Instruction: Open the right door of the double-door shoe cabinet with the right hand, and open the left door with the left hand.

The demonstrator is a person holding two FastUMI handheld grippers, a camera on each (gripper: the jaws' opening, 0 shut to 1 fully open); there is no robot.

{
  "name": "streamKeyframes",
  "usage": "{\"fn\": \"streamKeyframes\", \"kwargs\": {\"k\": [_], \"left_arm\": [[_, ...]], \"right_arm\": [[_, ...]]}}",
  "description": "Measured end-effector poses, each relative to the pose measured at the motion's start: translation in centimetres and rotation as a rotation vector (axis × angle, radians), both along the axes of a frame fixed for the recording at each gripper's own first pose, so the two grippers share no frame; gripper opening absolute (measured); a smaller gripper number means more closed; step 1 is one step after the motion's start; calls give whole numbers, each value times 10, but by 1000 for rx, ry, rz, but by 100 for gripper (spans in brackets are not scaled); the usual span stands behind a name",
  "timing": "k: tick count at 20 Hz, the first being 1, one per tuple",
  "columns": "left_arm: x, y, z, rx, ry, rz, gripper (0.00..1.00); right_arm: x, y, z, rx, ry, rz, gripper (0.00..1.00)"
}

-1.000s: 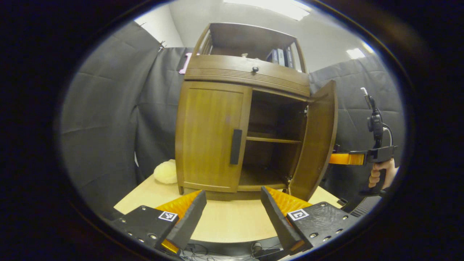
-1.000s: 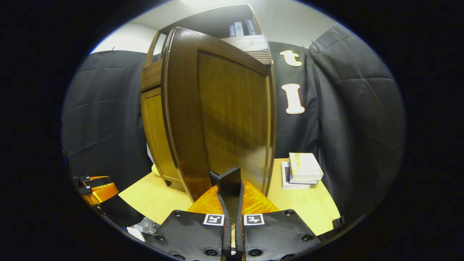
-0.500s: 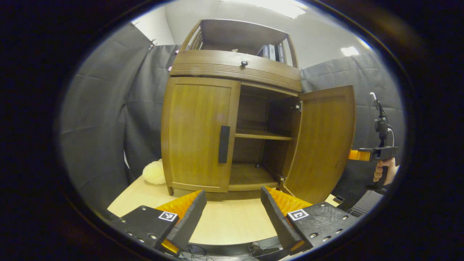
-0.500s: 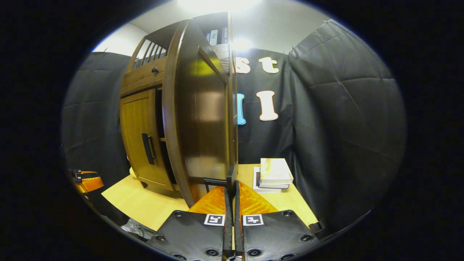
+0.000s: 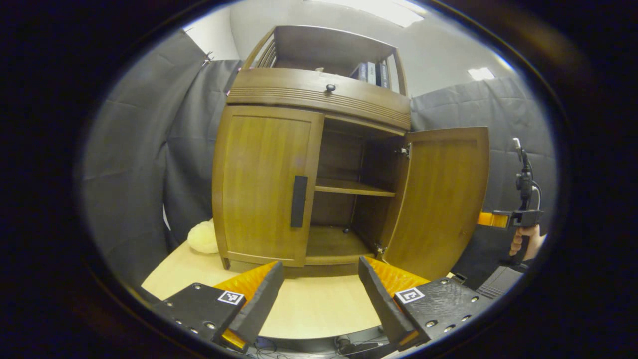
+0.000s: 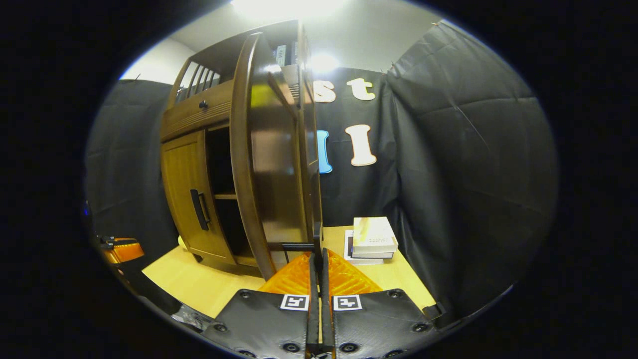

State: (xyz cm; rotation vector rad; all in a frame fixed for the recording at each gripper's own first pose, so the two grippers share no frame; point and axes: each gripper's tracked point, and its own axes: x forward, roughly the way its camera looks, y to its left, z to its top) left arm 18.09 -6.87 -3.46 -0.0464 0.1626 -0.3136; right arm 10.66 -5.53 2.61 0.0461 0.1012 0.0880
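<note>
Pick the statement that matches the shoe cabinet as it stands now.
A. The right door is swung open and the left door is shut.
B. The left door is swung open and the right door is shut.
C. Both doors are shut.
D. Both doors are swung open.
A: in the left gripper view the right door stands swung out, baring the inner shelf, while the left door lies flush with its frame.
</note>
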Motion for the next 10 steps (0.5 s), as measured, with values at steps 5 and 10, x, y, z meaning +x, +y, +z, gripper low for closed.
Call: {"fn": "streamKeyframes", "kwargs": {"k": [5, 10], "left_arm": [[-1, 7, -4, -4, -3, 27, 94], [2, 10, -1, -3, -33, 74, 95]], "right_arm": [[-32, 2, -4, 13, 50, -32, 4], [-64, 21, 8, 13, 99, -18, 0]]}}
